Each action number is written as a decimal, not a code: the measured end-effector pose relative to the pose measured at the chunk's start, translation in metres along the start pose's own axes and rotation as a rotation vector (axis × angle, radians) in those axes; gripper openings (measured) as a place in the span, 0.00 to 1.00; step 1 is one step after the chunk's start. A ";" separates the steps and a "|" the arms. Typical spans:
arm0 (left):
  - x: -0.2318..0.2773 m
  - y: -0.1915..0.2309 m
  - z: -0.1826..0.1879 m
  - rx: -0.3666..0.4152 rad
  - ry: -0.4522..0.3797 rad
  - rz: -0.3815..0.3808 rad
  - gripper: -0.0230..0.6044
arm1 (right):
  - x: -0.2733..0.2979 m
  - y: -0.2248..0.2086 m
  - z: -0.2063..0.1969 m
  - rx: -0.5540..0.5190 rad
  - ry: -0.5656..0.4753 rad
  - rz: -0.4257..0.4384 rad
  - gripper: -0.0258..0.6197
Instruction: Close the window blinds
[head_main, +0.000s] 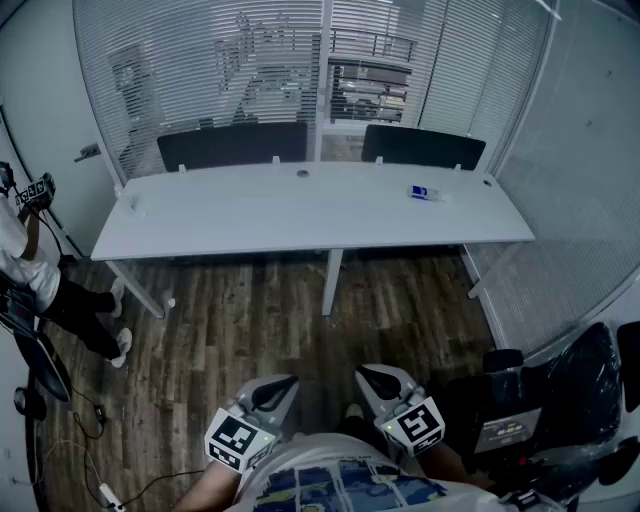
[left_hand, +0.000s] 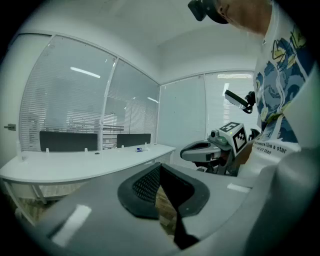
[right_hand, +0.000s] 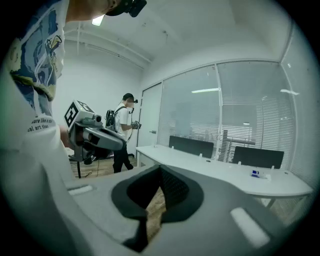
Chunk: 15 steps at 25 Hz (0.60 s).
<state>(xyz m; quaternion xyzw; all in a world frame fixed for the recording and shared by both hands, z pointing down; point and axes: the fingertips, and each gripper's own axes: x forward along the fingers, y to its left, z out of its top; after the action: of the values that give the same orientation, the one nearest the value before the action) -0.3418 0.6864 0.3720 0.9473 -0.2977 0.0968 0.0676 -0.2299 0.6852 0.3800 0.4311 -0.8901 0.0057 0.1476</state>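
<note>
Blinds: The window blinds (head_main: 200, 70) hang on the glass wall behind the long white worktop (head_main: 300, 215). Their slats are tipped so the next room shows through in the middle. They look not yet closed.

Person with the grippers: Stands on the wood floor (head_main: 250, 320), well back from the worktop. The blinds are far out of reach from here.

Left gripper: The left gripper (head_main: 283, 383) is held low and close to the body. Its fingers (left_hand: 147, 185) are pressed together with nothing between them. It is likely kept tucked in because there is nothing to grab yet.

Right gripper: The right gripper (head_main: 372, 373) sits just beside the left one, also near the body. Its fingers (right_hand: 175, 187) look closed too, and they hold nothing.

What is in the way: The worktop stands between the person and the blinds. Two dark screens (head_main: 233, 146) stand along its back edge. A small blue and white thing (head_main: 424, 193) lies on its right part. A chair in black wrap (head_main: 560, 400) is near the person's right side.

Other person: Someone else (head_main: 30, 270) stands at the far left by the wall, well apart from the blinds.

Next step, as a guess: Walk closer, or around the worktop, and find the cord or rod that turns the slats. No view shows where that is.
</note>
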 end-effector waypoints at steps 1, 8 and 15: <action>0.001 -0.001 -0.001 0.001 -0.002 -0.001 0.04 | 0.000 0.001 0.000 0.004 0.000 0.001 0.04; 0.015 0.005 0.003 0.006 0.002 0.003 0.04 | 0.003 -0.018 -0.004 0.029 -0.013 -0.005 0.04; 0.061 0.012 0.011 -0.002 0.023 0.015 0.04 | 0.014 -0.062 -0.020 0.029 0.023 0.023 0.04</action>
<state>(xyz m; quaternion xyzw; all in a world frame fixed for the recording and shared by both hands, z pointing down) -0.2978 0.6413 0.3755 0.9438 -0.3042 0.1079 0.0712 -0.1853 0.6385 0.3959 0.4227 -0.8932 0.0253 0.1512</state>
